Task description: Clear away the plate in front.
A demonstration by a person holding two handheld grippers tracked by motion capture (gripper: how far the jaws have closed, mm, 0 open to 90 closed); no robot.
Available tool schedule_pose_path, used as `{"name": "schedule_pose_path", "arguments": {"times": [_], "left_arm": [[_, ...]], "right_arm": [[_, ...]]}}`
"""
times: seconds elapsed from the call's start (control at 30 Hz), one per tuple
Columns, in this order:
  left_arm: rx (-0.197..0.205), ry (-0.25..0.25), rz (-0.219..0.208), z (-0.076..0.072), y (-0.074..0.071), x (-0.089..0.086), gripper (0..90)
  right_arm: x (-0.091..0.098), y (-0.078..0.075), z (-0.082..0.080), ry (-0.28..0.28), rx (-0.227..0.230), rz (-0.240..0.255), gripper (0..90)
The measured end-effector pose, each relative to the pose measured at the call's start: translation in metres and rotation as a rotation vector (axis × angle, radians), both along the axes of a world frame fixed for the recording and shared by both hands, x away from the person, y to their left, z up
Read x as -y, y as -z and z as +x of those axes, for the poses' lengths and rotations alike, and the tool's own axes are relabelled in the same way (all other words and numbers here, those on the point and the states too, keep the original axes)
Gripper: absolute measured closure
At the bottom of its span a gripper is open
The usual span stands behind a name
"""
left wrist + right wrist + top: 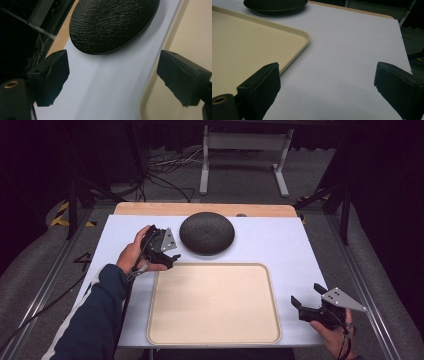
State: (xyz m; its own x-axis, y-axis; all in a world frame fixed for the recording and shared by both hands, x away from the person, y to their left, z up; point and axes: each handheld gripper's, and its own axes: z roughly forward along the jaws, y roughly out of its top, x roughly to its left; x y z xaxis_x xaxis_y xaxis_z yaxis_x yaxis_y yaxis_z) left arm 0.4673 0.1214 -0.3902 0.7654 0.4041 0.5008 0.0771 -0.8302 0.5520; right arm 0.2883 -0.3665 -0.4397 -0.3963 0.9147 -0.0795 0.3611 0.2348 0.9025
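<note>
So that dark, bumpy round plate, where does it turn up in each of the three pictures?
High view: the black plate lies at the table's far middle, just beyond the beige tray.
Left gripper view: the plate is at top centre, ahead of the open jaws.
Right gripper view: its edge peeks in at the top left.
Shared landmark: the tray's rim beside it.

A white-topped table with a wooden far edge stands on grey carpet in a dark room. Beyond it, a white metal frame stands upright, and black cables trail over the floor.
</note>
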Motion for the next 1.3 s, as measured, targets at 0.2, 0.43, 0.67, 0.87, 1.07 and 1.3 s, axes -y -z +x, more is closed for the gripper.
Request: {"name": "schedule_pose_path", "arguments": {"times": [0.2, 0.43, 0.67, 0.87, 1.07, 1.3], "left_arm": [[-0.009, -0.022, 0.058, 0.019, 0.014, 0.015, 12.4], [0.037, -0.008, 0.162, 0.029, 0.029, 0.034, 16.6], [0.079, 0.008, 0.212, 0.033, 0.038, 0.052, 20.7], [0.089, 0.037, 0.192, 0.032, 0.042, 0.064, 20.0], [0.125, 0.068, 0.289, 0.028, 0.052, 0.074, 22.5], [0.251, 0.011, 0.360, 0.029, 0.064, 0.084, 29.0]], "right_arm": [[0.004, 0.002, 0.001, 0.024, 0.001, 0.003, 7.4], [0.008, 0.002, 0.001, 0.042, 0.012, 0.009, 7.4], [0.011, 0.002, 0.002, 0.070, 0.021, 0.013, 7.7], [0.013, 0.001, 0.001, 0.088, 0.028, 0.025, 7.7], [0.012, 0.001, 0.001, 0.077, 0.022, 0.017, 7.7], [0.012, 0.002, 0.001, 0.076, 0.018, 0.016, 7.7]]}}
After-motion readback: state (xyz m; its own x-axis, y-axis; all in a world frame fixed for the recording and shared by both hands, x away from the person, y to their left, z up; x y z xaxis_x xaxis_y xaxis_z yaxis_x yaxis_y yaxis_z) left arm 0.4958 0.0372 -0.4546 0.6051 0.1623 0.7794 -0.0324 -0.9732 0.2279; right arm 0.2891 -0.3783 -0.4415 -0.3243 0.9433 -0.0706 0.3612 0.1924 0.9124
